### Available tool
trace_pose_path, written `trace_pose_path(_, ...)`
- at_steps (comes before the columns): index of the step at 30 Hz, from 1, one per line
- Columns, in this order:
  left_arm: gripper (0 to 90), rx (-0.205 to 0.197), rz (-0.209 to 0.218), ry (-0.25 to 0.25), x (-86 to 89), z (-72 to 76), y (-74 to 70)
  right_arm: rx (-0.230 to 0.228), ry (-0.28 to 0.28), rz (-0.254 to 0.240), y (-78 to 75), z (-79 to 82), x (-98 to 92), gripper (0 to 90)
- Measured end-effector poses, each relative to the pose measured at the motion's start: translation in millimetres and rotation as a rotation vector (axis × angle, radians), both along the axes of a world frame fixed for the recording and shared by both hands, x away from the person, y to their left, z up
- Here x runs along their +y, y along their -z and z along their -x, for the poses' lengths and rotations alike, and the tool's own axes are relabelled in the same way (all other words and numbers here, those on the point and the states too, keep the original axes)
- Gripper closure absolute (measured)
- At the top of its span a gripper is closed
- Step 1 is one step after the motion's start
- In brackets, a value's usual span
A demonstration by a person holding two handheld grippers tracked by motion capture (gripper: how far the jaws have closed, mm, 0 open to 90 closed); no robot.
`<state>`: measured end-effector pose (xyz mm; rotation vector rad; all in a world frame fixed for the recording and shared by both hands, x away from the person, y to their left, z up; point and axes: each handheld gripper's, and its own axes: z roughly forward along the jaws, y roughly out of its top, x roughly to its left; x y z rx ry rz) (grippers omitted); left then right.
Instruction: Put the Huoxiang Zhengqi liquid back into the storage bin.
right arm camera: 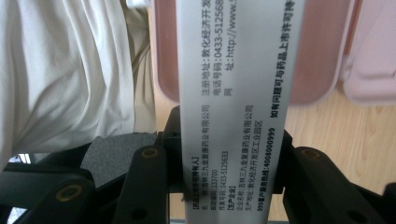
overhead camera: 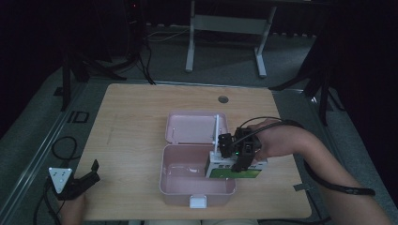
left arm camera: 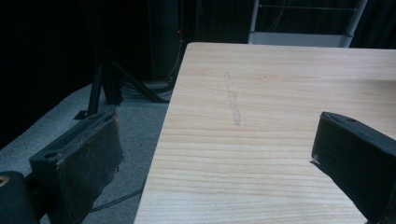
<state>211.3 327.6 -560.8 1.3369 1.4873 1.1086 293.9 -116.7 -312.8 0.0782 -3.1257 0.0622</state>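
A pink lunch box (overhead camera: 197, 191) lies open near the table's front edge, its lid (overhead camera: 197, 126) folded back behind it. My right gripper (overhead camera: 239, 161) is shut on a white and green carton (overhead camera: 232, 169) held over the box's right side. In the right gripper view the carton (right arm camera: 233, 70) rises between the black jaws with its printed white face toward the camera, and the pink box (right arm camera: 317, 70) is behind it. My left gripper (overhead camera: 91, 172) rests at the table's front left corner. In its own view the left gripper (left arm camera: 215, 135) stands open over bare wood.
The wooden table (overhead camera: 141, 108) has a round cable hole (overhead camera: 223, 99) at the back. A thin white piece (overhead camera: 217, 133) stands upright by the box's hinge. Something clear lies inside the box (overhead camera: 187, 168). Dark stands and cables surround the table. Pale clothing (right arm camera: 70, 70) is close to the right gripper.
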Motion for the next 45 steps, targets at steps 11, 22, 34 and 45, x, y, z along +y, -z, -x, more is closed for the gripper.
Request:
trace_pose_path(11, 2.1, -0.001, 0.003, 0.004, 0.7, 0.5, -0.1, -0.008, -0.037, 0.013, 6.7, 7.0, 41.0, 62.9)
trace_pose_path(22, 2.1, -0.002, 0.003, 0.005, 0.7, 0.5, -0.1, 0.003, -0.063, 0.029, 32.1, 6.8, 66.5, 62.8)
trace_pose_path(34, 2.1, -0.001, 0.001, 0.007, 0.7, 0.4, -0.1, 0.006, -0.031, 0.064, 69.7, -6.8, 74.3, 62.8)
trace_pose_path(45, 2.1, -0.002, 0.000, 0.007, 0.2, 0.1, 0.0, 0.036, -0.008, 0.075, 105.1, -14.1, 74.0, 62.6)
